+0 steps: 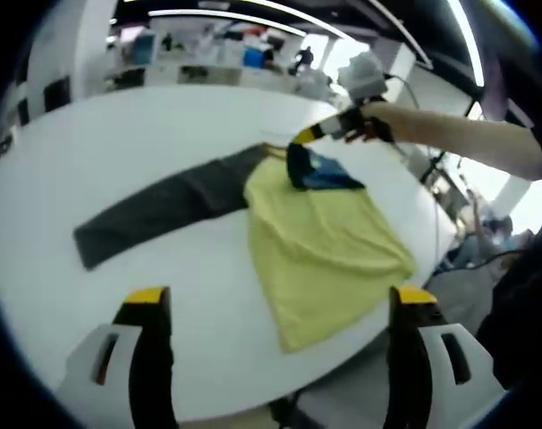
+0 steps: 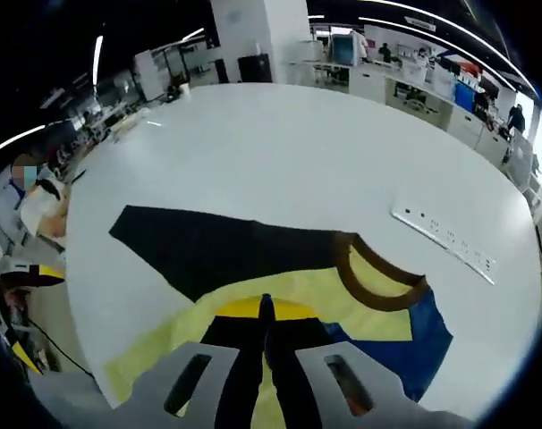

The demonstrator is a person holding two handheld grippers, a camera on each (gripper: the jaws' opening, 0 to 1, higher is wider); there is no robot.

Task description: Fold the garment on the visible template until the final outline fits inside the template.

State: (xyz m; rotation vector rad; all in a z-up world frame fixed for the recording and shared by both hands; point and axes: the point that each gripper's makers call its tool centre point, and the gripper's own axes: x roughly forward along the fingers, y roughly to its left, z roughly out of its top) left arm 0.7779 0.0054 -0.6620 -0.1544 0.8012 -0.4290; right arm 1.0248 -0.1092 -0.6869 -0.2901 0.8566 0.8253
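One outstretched arm (image 1: 459, 138) presses right claw (image 1: 305, 136) onto garment (image 1: 325, 237).

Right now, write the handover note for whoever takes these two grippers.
Left gripper: open, holding nothing, hovering near the table edge.
Right gripper: shut on the yellow shirt near its collar, where blue fabric shows.
The shirt lies on the white table, with its dark sleeve spread out flat to one side.
Done: a fold near the collar has begun.
Left: fold the sleeve and body in.
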